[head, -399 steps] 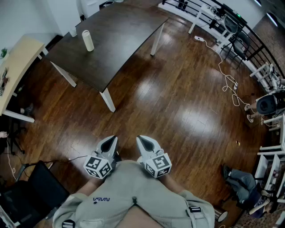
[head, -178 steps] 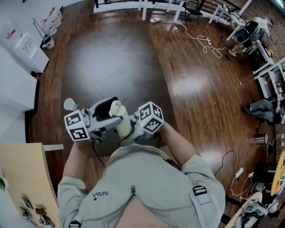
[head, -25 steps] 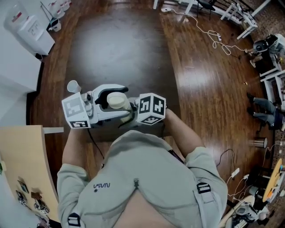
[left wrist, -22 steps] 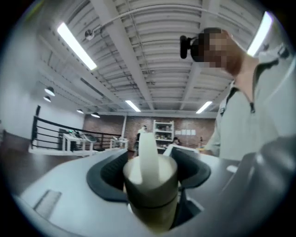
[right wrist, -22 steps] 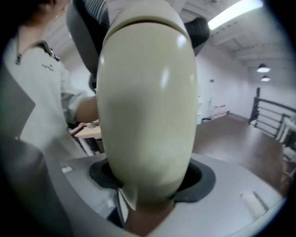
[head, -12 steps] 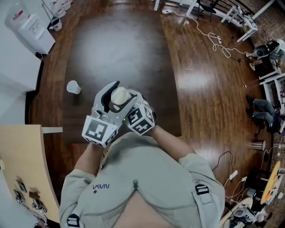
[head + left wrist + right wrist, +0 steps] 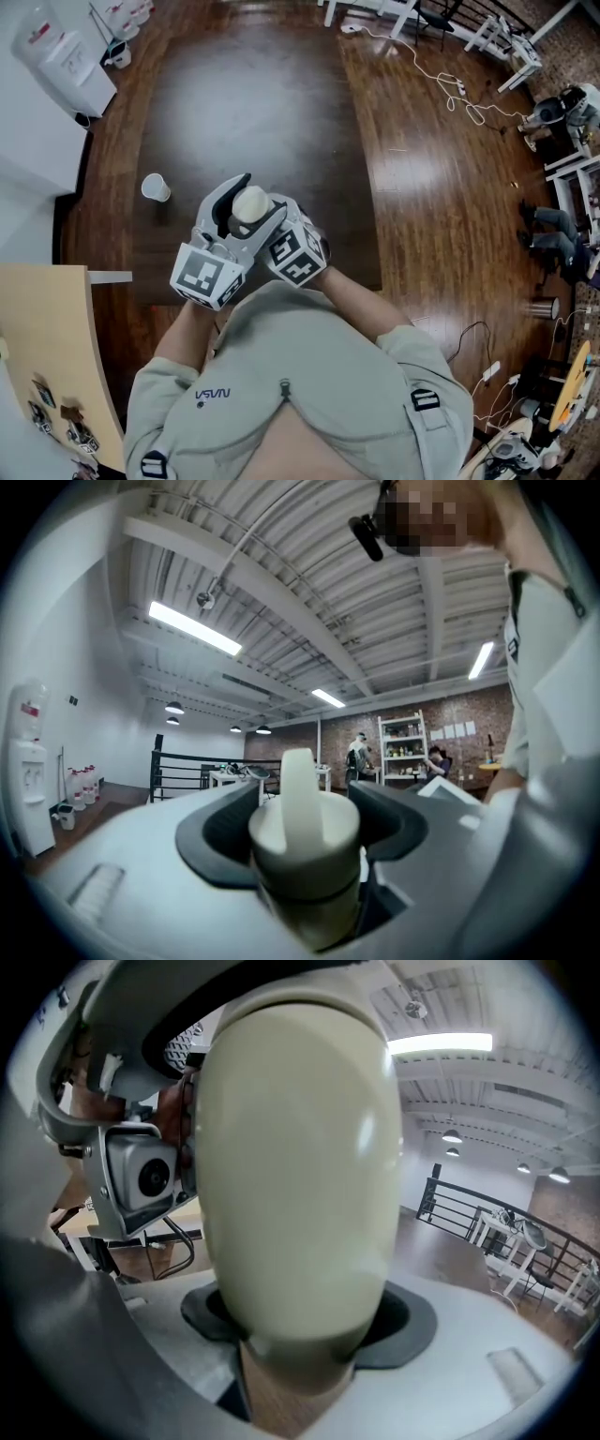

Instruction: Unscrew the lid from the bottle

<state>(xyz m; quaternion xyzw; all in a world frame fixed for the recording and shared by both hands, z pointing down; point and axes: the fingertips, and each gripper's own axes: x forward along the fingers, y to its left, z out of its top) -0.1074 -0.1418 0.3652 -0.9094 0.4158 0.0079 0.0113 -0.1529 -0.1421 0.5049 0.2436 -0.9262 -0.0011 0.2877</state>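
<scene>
Fingers [image 7: 217, 832] of the left gripper [image 7: 305, 803] pinch the cream lid [image 7: 302, 836] while those of the right gripper [image 7: 305, 1321] clasp the bottle [image 7: 295, 1166] body, both held over the dark worktop [image 7: 244, 94], likely so one hand braces it as the other twists.

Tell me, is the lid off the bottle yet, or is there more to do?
Done: the bottle is gripped at both ends, over the table. In hand: the right gripper clamps its body and the left gripper clamps the lid. Left: the lid looks seated on the bottle, so it probably needs more twisting before it lifts away.
</scene>
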